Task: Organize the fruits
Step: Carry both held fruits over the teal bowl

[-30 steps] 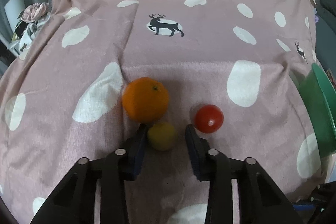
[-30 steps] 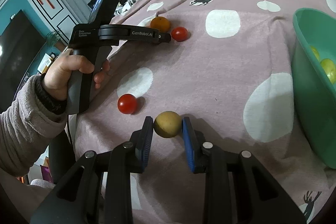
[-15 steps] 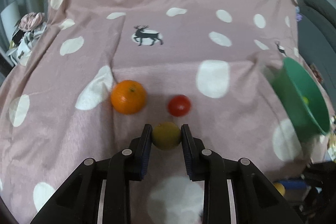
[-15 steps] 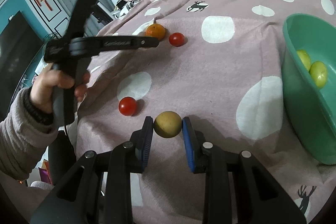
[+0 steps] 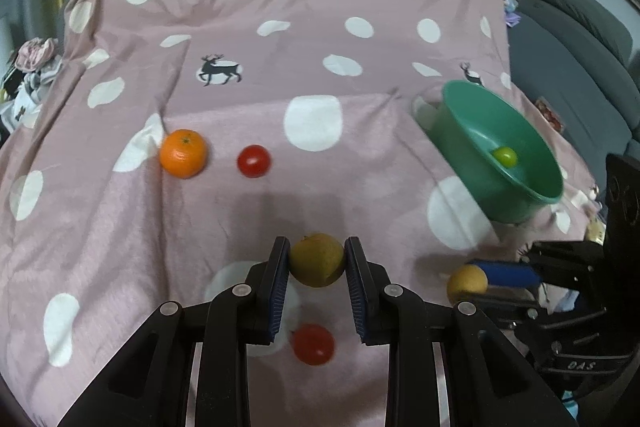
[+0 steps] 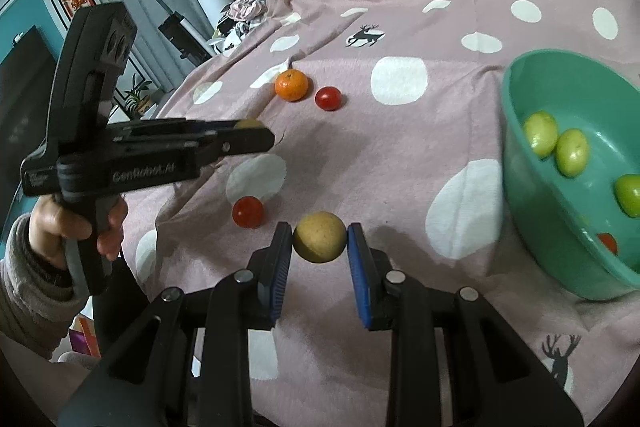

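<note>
My left gripper [image 5: 317, 246] is shut on a yellow-green round fruit [image 5: 317, 263], held above the pink spotted cloth [image 5: 120, 227]. An orange [image 5: 183, 153] and a red tomato [image 5: 253, 161] lie farther back on the cloth, and a second tomato [image 5: 313, 343] lies under my fingers. My right gripper [image 6: 319, 231] is shut on a yellow round fruit [image 6: 319, 242], a little off the cloth, with a tomato [image 6: 248, 212] to its left. The green bowl [image 6: 580, 99] at the right holds several green fruits [image 6: 540, 133] and a tomato [image 6: 607, 243].
A person's hand [image 6: 76, 227] in a grey sleeve carries the left gripper [image 6: 256, 135] at the left of the right wrist view. The cloth's edge drops off at the left toward room clutter. A grey sofa [image 5: 580, 67] stands behind the bowl [image 5: 460, 131].
The left gripper shut on the yellow-green fruit, lifted it off the cloth and drew back from the orange and tomato toward the bowl side. The right gripper kept its fruit and rose slightly.
</note>
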